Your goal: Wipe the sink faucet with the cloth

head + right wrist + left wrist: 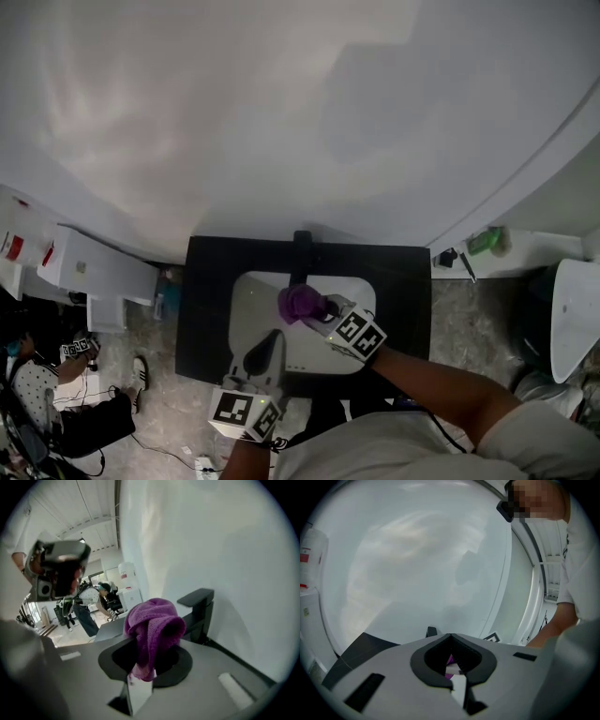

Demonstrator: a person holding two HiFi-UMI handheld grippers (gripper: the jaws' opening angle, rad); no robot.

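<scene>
In the head view a black faucet (302, 247) stands at the back of a white sink (251, 292) set in a black counter (208, 281). My right gripper (317, 307) is shut on a bunched purple cloth (297, 302), held over the basin just in front of the faucet's spout. In the right gripper view the cloth (154, 619) bulges out of the jaws, with the faucet (199, 610) close behind it and apart from it. My left gripper (269, 349) hovers over the sink's front, jaws closed tip to tip and empty (450, 636); a sliver of cloth (450, 660) shows beyond them.
A plain white wall rises right behind the counter. White boxes (94, 272) stand to the left. On the right, a ledge carries a green object (487, 241) and small dark items. A person (37, 380) and cables are on the floor at lower left.
</scene>
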